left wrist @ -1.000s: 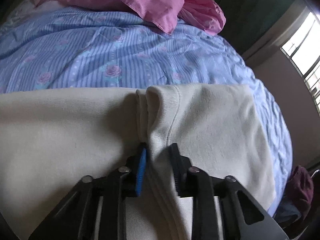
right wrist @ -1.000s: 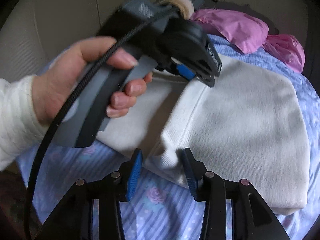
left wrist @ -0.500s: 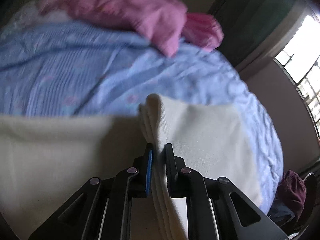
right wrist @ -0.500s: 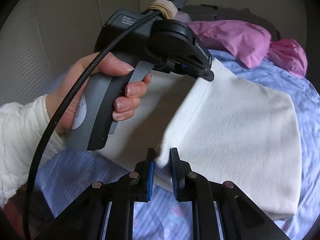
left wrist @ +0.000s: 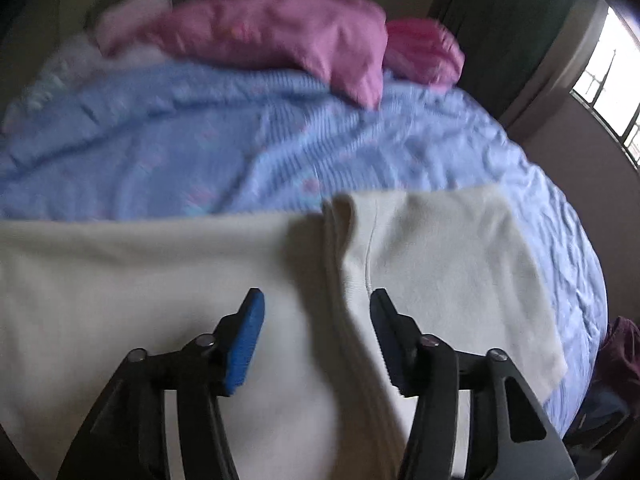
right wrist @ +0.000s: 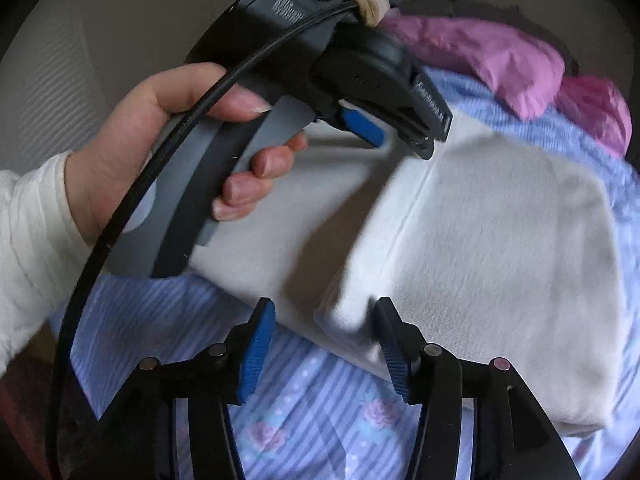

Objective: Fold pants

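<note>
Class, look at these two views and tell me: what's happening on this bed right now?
A person is folding cream pants on a bed with a blue striped floral cover, holding a gripper in each hand. Both are open. The left gripper straddles the folded edge of the pants without clamping it. The right gripper sits at the pants' near corner, nothing pinched. The left hand shows in the right view. Pink pillows lie further back.
</note>
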Demonstrator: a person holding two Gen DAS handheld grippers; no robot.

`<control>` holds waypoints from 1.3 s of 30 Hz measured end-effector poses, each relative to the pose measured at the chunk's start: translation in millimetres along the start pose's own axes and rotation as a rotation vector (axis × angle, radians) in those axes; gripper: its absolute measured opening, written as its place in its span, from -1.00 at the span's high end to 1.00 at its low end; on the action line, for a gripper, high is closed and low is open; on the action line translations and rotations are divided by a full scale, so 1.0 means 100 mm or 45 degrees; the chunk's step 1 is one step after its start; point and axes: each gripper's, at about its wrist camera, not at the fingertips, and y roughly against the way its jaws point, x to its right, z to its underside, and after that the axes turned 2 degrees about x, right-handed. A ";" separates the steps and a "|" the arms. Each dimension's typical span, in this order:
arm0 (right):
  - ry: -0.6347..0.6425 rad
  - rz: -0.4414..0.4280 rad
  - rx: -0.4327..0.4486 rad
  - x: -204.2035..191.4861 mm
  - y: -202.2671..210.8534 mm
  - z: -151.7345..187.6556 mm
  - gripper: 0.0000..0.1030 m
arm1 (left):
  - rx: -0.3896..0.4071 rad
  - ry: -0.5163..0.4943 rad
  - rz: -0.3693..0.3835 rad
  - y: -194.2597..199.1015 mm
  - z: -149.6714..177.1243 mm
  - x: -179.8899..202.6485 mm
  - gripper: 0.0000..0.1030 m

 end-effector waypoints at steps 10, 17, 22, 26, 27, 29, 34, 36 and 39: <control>0.037 0.212 0.343 -0.42 0.94 -0.24 -0.41 | 0.241 0.100 -0.072 1.51 0.53 -0.62 -0.50; 0.069 0.223 0.460 -1.00 1.02 -0.58 -0.59 | 0.334 0.277 -0.194 2.11 1.00 -1.39 -0.64; 0.027 0.179 0.477 -1.33 0.79 -0.83 -0.60 | 0.352 0.470 -0.244 2.23 1.32 -2.11 -0.64; -0.006 0.117 0.461 -1.59 0.45 -0.99 -0.60 | 0.339 0.629 -0.181 2.15 1.51 -2.63 -0.64; -0.001 0.125 0.457 -1.66 0.37 -1.02 -0.60 | 0.335 0.689 -0.149 2.08 1.56 -2.77 -0.63; 0.011 0.140 0.445 -1.77 0.16 -1.06 -0.60 | 0.332 0.779 -0.073 1.96 1.63 -2.97 -0.63; 0.016 0.125 0.353 -1.95 -0.27 -1.10 -0.60 | 0.358 1.016 0.122 1.64 1.76 -3.34 -0.61; 0.018 0.128 0.332 -1.96 -0.38 -1.12 -0.60 | 0.361 1.089 0.184 1.51 1.79 -3.42 -0.61; 0.005 0.127 0.323 -1.96 -0.49 -1.15 -0.60 | 0.352 1.205 0.243 1.31 1.86 -3.49 -0.61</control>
